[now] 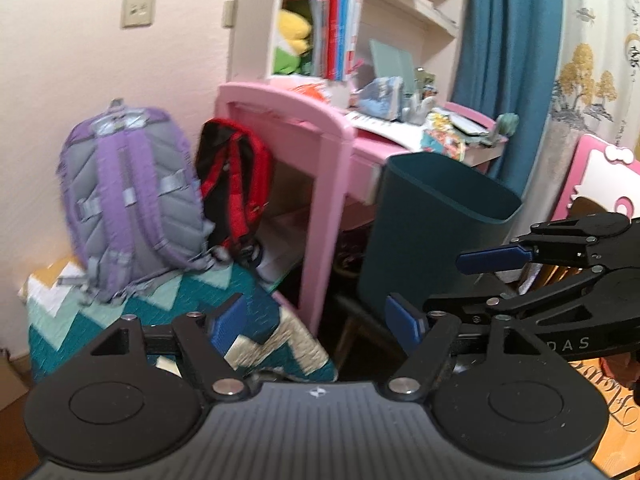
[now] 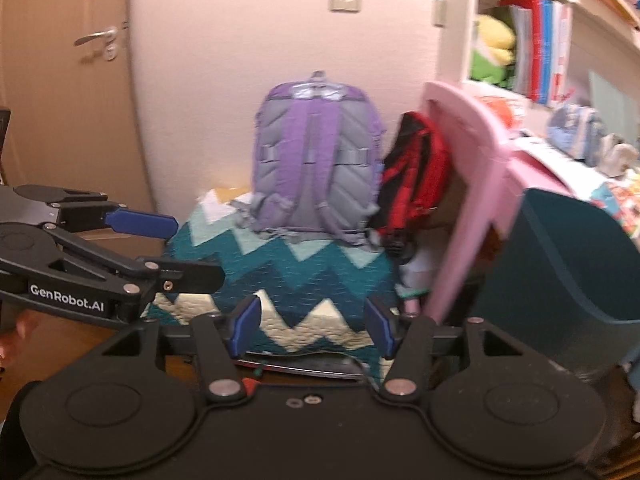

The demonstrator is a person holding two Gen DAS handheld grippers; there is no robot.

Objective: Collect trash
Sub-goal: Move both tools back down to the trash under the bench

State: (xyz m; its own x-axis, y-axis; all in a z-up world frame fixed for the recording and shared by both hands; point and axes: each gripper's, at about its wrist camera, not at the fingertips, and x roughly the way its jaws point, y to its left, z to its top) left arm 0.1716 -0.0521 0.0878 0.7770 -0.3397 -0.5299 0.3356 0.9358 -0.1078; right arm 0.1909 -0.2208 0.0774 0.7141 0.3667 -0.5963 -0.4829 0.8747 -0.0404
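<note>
A dark teal trash bin (image 1: 432,232) stands in front of the pink desk (image 1: 304,128); it also shows at the right of the right wrist view (image 2: 568,264). My left gripper (image 1: 316,320) is open and empty, left of the bin. My right gripper (image 2: 312,324) is open and empty, facing a chevron quilt (image 2: 288,280). Each gripper shows in the other's view: the right one (image 1: 472,280) open beside the bin, the left one (image 2: 180,248) open at the left. No trash item is clearly visible in either view.
A purple backpack (image 1: 128,196) and a red-black bag (image 1: 236,192) sit on the quilt (image 1: 140,312) by the wall. The desk top holds cluttered papers (image 1: 400,120). Shelves with books (image 1: 336,32), a blue curtain (image 1: 504,60), a door (image 2: 68,80).
</note>
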